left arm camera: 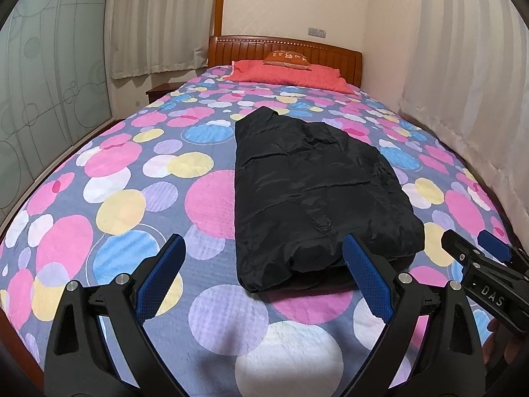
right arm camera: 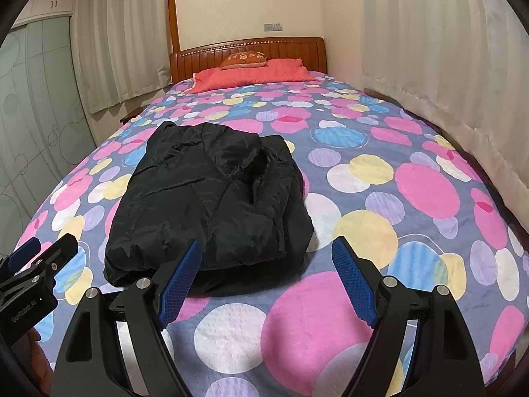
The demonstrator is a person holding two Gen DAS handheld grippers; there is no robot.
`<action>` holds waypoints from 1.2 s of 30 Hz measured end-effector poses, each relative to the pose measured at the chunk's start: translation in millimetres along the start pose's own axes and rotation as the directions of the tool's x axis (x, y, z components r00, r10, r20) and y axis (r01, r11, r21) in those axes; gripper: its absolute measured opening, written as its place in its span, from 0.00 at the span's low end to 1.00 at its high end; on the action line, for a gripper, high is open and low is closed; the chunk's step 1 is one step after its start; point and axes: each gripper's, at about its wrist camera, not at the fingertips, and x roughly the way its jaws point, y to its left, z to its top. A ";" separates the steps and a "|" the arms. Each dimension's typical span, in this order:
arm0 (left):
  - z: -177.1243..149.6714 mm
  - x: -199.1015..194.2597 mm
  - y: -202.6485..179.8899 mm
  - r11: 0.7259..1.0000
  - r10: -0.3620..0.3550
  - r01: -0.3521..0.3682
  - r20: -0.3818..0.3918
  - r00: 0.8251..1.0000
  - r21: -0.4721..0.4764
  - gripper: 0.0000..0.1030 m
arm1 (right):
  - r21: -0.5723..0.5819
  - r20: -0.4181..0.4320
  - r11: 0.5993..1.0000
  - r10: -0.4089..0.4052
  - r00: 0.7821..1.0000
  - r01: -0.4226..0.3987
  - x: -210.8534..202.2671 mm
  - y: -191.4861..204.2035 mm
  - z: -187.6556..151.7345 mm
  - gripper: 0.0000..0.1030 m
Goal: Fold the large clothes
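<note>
Bulky black puffer jacket [left arm camera: 317, 192], folded lengthwise mid-bed on circle-patterned bedspread [left arm camera: 132, 205]. Soft, slippery, springy; best pinched at near hem corners. Left gripper [left arm camera: 264, 284] and right gripper [right arm camera: 266, 278]: jaws wide, empty.

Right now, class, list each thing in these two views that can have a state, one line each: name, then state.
black jacket: folded into a compact bundle, lying flat on the bedspread, held by neither gripper.
left gripper: open, nothing between its fingers.
right gripper: open, holding nothing.
red pillow: lying at the headboard end, small cushion on top.
curtains: drawn shut.
</note>
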 end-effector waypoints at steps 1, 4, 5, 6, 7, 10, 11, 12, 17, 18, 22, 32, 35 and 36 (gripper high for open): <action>-0.3 0.8 0.3 1.000 -0.001 0.001 0.000 1.000 0.000 0.93 | 0.001 0.000 1.000 0.000 1.000 0.000 0.0 0.4 -0.1 0.77; -0.8 3.4 -0.3 1.000 0.003 -0.003 -0.004 1.000 0.003 0.93 | 0.000 -0.002 1.000 0.002 1.000 -0.002 1.2 0.5 -1.0 0.77; -1.2 3.4 -1.0 1.000 0.003 -0.003 -0.004 1.000 0.004 0.93 | 0.000 -0.002 1.000 0.003 1.000 -0.003 1.2 0.6 -1.5 0.77; -1.2 3.1 -1.4 1.000 0.003 -0.003 -0.003 1.000 0.005 0.93 | 0.000 0.000 1.000 0.004 1.000 -0.004 1.1 0.4 -1.9 0.77; -1.7 1.7 -2.6 1.000 0.006 -0.006 0.000 1.000 0.006 0.93 | 0.001 0.000 1.000 0.005 1.000 -0.005 1.6 0.5 -2.2 0.77; -1.2 0.6 -3.5 1.000 0.003 -0.003 0.002 1.000 0.010 0.93 | 0.001 0.002 1.000 0.006 1.000 -0.006 0.7 0.3 -1.8 0.77; -0.9 -0.5 -3.9 1.000 0.006 -0.006 0.002 1.000 0.011 0.93 | 0.000 0.003 1.000 0.006 1.000 -0.006 0.2 0.0 -1.3 0.77; -0.4 -1.7 -3.9 1.000 0.012 -0.012 0.005 1.000 0.011 0.93 | -0.001 0.006 1.000 0.007 1.000 -0.007 -0.6 0.4 -1.4 0.77; 0.1 -10.3 -4.1 1.000 0.022 -0.022 0.022 1.000 0.009 0.93 | 0.004 0.025 1.000 0.015 1.000 -0.015 -8.2 0.7 -0.5 0.77; 0.4 -12.2 -3.8 1.000 0.028 -0.029 0.028 0.999 0.011 0.93 | 0.005 0.027 1.000 0.016 1.000 -0.016 -10.3 -0.4 -0.1 0.77; -0.1 -18.8 -5.3 0.999 0.034 -0.034 0.039 0.999 0.018 0.96 | 0.005 0.029 1.000 0.020 0.999 -0.020 -13.7 -0.3 -0.6 0.77; -0.8 -20.2 -10.8 0.998 0.056 -0.057 0.033 0.998 0.032 0.98 | 0.011 0.027 1.000 0.021 0.999 -0.021 -16.9 -0.5 -2.5 0.77; -0.8 -18.8 -11.6 0.999 0.042 -0.042 0.025 0.999 0.033 0.98 | 0.012 0.023 1.000 0.022 1.000 -0.022 -17.9 0.2 -4.3 0.77; -1.3 -18.0 -11.6 0.999 0.040 -0.041 0.025 0.999 0.033 0.98 | 0.013 0.020 1.000 0.021 1.000 -0.022 -17.7 0.4 -4.7 0.77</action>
